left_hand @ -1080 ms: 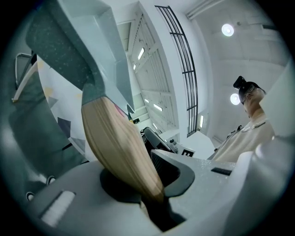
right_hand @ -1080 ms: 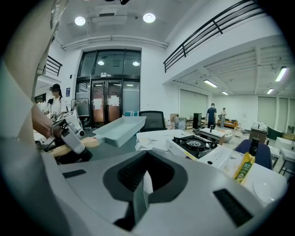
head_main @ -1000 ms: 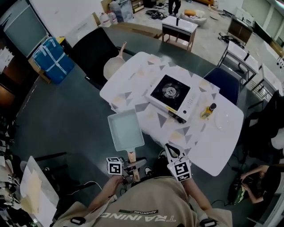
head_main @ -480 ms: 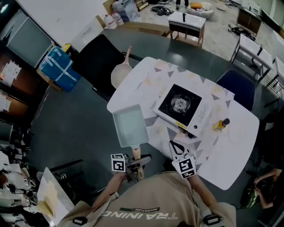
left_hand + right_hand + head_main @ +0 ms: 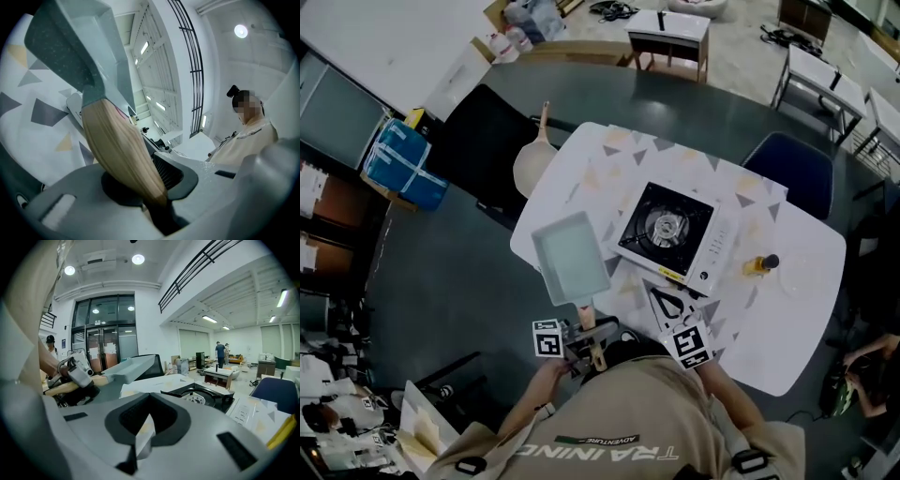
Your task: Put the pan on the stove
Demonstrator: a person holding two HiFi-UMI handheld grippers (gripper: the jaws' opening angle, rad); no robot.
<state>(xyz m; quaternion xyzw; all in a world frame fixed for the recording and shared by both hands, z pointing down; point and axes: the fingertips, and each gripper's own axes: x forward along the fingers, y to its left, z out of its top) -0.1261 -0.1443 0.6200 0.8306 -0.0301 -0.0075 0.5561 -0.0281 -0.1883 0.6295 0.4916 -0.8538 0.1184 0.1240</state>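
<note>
Your left tool (image 5: 140,174) is clamped on the handle of the pan (image 5: 570,256), which hangs over the patterned tabletop's (image 5: 787,309) edge, just left of the stove (image 5: 664,230). Your right tool (image 5: 144,430) is closed and empty. A dark floor (image 5: 441,272) surrounds.

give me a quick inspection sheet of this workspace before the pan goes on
surface: white table with grey and tan triangles
job's things: rectangular pan held over the table's near left edge, beside the stove, not on it; burner bare
clutter: bottle right of the stove; round tan paddle at the table's far left edge
grippers: left gripper shut on the pan's wooden handle; right gripper shut, holding nothing, near the stove's front
cables: nothing seen on the table
surroundings: black chair to the left, blue chair behind, blue boxes on the floor
</note>
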